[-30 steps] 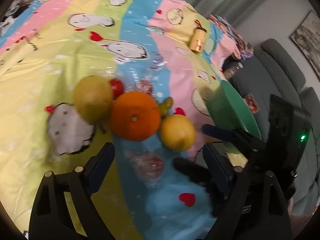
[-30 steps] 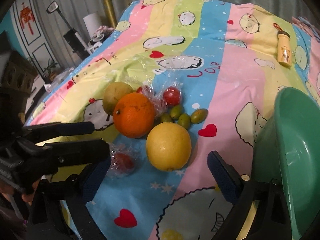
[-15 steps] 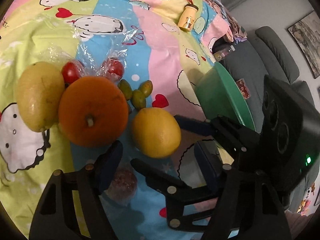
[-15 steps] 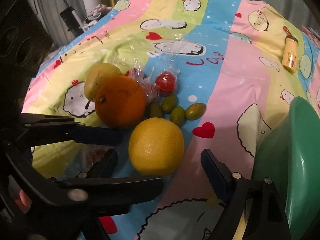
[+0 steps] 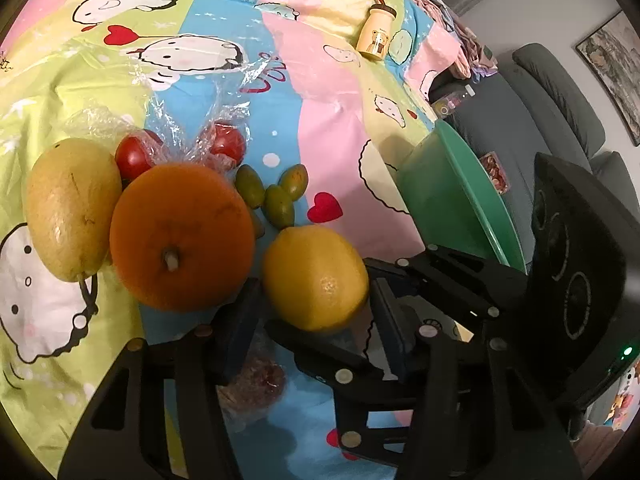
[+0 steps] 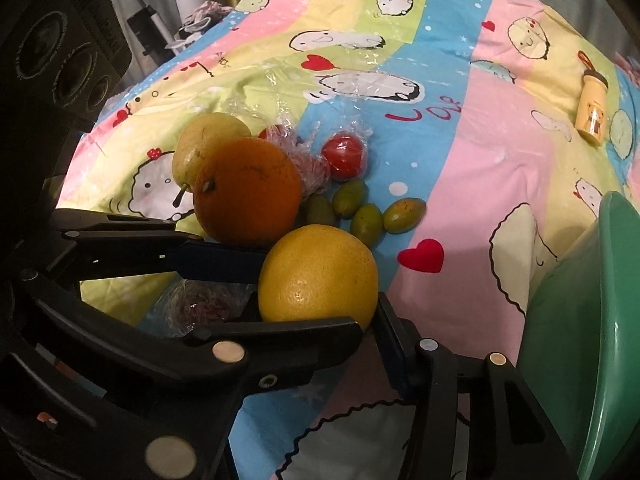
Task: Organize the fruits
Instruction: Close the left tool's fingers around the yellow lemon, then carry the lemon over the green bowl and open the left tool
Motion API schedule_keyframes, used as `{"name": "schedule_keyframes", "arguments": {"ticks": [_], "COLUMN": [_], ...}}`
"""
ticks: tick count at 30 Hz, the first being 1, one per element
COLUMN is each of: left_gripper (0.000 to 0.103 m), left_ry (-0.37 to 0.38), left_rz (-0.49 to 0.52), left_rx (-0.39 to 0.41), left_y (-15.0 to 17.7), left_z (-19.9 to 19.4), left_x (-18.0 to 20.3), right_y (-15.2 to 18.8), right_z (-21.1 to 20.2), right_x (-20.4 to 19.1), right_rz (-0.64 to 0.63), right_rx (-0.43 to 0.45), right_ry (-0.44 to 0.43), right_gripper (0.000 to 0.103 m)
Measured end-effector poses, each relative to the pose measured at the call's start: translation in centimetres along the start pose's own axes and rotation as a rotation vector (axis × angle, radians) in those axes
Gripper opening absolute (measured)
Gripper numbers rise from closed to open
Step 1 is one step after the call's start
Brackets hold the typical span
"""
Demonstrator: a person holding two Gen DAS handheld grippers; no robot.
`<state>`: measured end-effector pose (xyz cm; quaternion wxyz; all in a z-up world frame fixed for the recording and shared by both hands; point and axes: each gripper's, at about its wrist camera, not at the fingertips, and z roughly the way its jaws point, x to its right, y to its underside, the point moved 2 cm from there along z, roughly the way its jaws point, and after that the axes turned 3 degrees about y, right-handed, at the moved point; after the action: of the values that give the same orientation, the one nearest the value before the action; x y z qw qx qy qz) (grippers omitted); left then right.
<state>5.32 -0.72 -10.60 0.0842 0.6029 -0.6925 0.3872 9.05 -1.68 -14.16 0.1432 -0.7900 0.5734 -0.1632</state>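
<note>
Grippers, your left gripper [image 5: 312, 312] and right gripper [image 6: 316, 316], have both just been closing around the same yellow citrus [image 5: 315, 278], apparently pinching it, presumably to lift it into the green bowl [image 6: 592, 320].

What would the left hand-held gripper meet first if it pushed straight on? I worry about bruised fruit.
Most likely the yellow lemon, already between the left hand-held gripper fingers; beyond it lie the small green fruits.

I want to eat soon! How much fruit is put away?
None yet: the visible part of the green bowl looks empty. Both grippers, left and right, have just been closing around the lemon. Orange, pear, tomatoes and small green fruits wait.
</note>
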Motion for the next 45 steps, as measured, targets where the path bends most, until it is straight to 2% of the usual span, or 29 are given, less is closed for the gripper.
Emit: {"name": "schedule_keyframes", "arguments": {"ticks": [13, 21, 33, 39, 45], "left_gripper": [0.054, 0.054, 0.054, 0.054, 0.054], "left_ry": [-0.056, -0.062, -0.002, 0.028, 0.024], "left_rz": [0.09, 0.169, 0.338, 0.381, 0.384], "left_rx": [0.053, 0.087, 0.081, 0.037, -0.024], "left_y": [1.2, -0.1, -2.9, -4.0, -3.9], "left_z": [-2.4, -2.8, 0.0, 2.8, 5.3], "left_x": [2.9, 6.2, 12.8, 15.2, 15.9], "right_y": [0.6, 0.3, 1.7, 2.7, 4.0], "right_z": [-3.6, -6.7, -11.0, -11.7, -10.8], "right_x": [-0.8, 0.3, 6.2, 9.5, 11.5], "right_rz": [0.008, 0.03, 0.16, 0.229, 0.289], "right_rx": [0.089, 0.175, 0.286, 0.289, 0.26], "right_ry": [-0.006, 0.031, 0.128, 0.169, 0.152], "right_gripper": [0.055, 0.055, 0.055, 0.055, 0.055]}}
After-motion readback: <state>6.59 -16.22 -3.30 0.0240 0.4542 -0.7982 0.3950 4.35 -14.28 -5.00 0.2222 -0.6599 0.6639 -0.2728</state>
